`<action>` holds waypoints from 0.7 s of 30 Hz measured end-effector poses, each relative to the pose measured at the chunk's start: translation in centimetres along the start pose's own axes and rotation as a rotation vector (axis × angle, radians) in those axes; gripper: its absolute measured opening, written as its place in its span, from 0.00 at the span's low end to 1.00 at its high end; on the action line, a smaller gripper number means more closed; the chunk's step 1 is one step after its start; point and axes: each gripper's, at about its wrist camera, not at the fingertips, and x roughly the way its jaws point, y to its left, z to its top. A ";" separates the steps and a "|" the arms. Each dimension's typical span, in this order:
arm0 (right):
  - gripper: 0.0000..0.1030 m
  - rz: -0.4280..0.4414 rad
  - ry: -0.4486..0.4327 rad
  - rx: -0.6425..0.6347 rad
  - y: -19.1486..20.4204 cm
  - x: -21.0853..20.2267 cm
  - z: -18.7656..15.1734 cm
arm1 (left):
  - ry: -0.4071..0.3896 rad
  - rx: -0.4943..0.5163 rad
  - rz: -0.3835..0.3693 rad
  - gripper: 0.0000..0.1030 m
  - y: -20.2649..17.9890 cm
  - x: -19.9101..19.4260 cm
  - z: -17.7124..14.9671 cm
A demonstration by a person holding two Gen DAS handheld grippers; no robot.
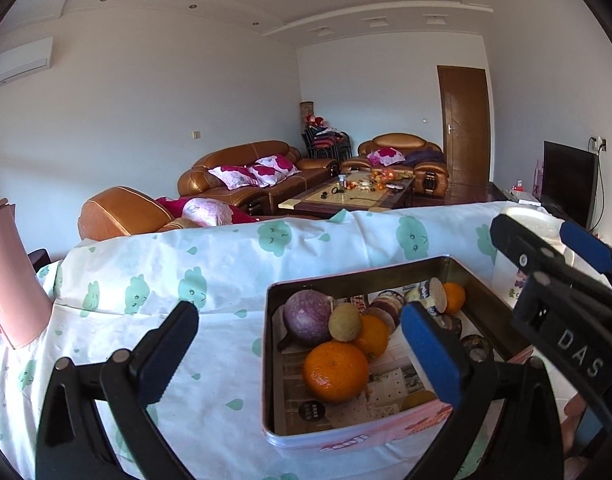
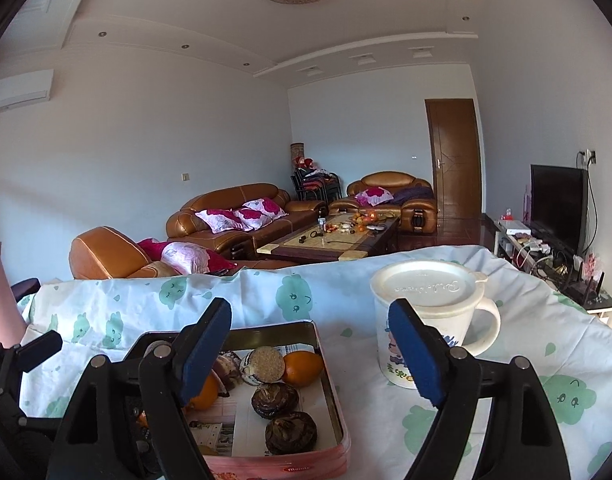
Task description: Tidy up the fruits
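Note:
A pink metal tin (image 1: 346,438) stands on the cloth-covered table and holds the fruit. In it lie a big orange (image 1: 336,370), a second orange (image 1: 373,335), a third orange (image 1: 454,297), a purple round fruit (image 1: 307,317), a brownish kiwi-like fruit (image 1: 345,322) and dark brown round pieces (image 2: 274,400). My left gripper (image 1: 301,340) is open and empty, just above the tin's near side. My right gripper (image 2: 310,350) is open and empty, over the tin's right rim (image 2: 330,380); it also shows in the left wrist view (image 1: 546,240).
A white lidded mug (image 2: 430,320) stands right of the tin. A pink pitcher (image 1: 9,280) stands at the table's left end. The table carries a white cloth with green prints (image 1: 185,280). Sofas and a coffee table lie beyond the far edge.

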 end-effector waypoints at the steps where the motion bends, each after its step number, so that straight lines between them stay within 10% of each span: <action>1: 0.80 0.002 -0.006 -0.017 0.3 -0.3 -0.1 | -0.013 0.000 0.002 1.00 0.1 -0.4 -0.1; 21: 0.80 -0.012 -0.091 0.018 0.7 -6.1 -0.9 | -0.087 -0.040 -0.020 1.00 2.7 -4.2 -1.4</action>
